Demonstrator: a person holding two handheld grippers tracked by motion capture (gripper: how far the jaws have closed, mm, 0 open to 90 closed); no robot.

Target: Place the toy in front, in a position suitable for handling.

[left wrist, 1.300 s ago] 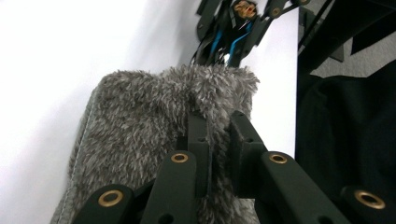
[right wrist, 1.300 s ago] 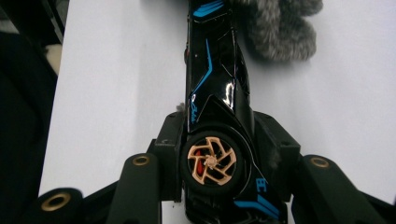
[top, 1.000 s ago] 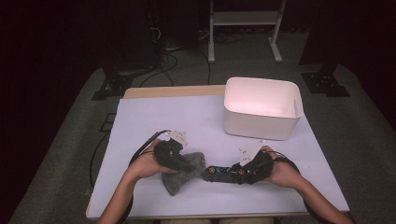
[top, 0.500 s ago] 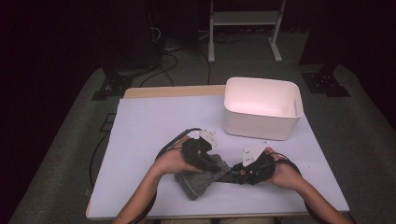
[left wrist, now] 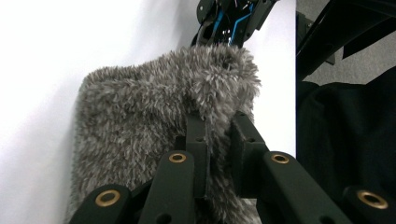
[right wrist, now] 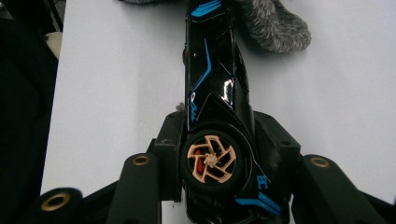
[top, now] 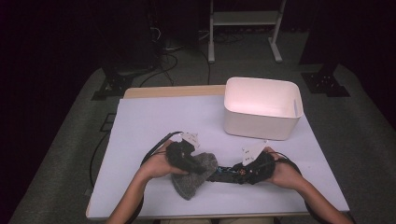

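Your left gripper is clamped on a fold of the grey fuzzy cloth, the jaws nearly together with the pile squeezed between them, as the left gripper view shows. Your right gripper holds the black toy car by its tail end, pads pressed against the body on either side of the bronze-spoked wheel (blue trim runs along the roof toward the nose).

Both things sit near the front edge of the white table: the cloth at about 6 o'clock from the table's middle, the car just at 3 o'clock of the cloth, its nose touching or tucked under the fuzzy edge. The white bin stands well apart, at about 1 o'clock from your hands.

By the look of it, you are at the wiping or wrapping step, with cloth brought against car. Which of the two cannot be told.

The next move calls for keeping the car steady in your right grip while your left draws the cloth along the body toward the wheel. Keep the fold pinched firmly, since fuzzy pile may slip, and avoid snagging it on the wheel spokes.
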